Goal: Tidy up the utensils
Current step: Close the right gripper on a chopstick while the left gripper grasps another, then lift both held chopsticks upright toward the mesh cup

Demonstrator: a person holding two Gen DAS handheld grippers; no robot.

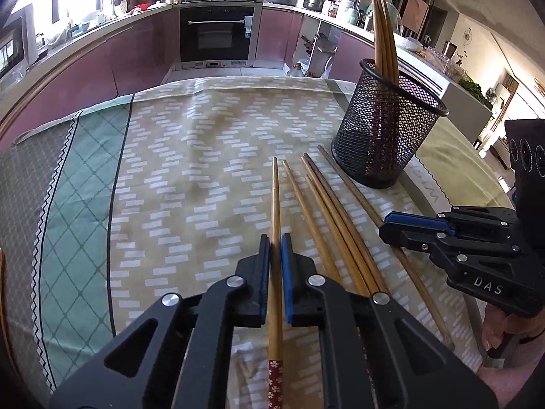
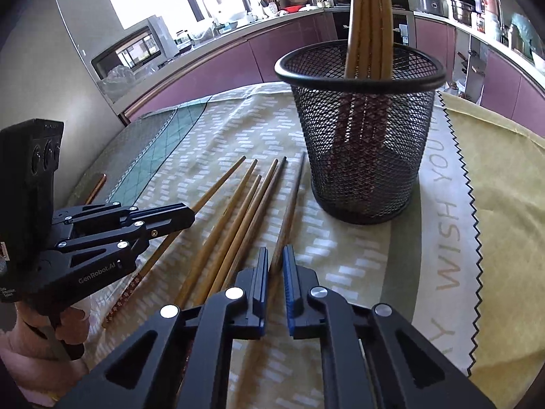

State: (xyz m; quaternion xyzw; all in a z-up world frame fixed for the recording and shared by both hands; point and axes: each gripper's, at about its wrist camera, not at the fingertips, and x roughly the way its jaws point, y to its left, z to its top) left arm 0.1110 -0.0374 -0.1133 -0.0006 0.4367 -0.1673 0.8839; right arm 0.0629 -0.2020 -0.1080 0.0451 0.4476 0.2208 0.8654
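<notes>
My left gripper (image 1: pixel 276 243) is shut on a light wooden chopstick (image 1: pixel 276 201) with a red flowered end, held low over the tablecloth. It also shows in the right wrist view (image 2: pixel 184 216). My right gripper (image 2: pixel 275 255) has its jaws nearly closed around a darker chopstick (image 2: pixel 289 211) lying on the cloth; it also shows in the left wrist view (image 1: pixel 388 226). Several more chopsticks (image 1: pixel 327 211) lie between the two. A black mesh holder (image 1: pixel 385 126) stands upright behind them with several chopsticks (image 1: pixel 383 34) standing in it; it also shows in the right wrist view (image 2: pixel 361 129).
A patterned tablecloth (image 1: pixel 190 156) covers the table, with a yellow cloth (image 2: pixel 504 204) on the right side. Another chopstick end (image 2: pixel 97 187) lies at the left table edge. Purple kitchen cabinets and an oven (image 1: pixel 216 34) stand beyond the table.
</notes>
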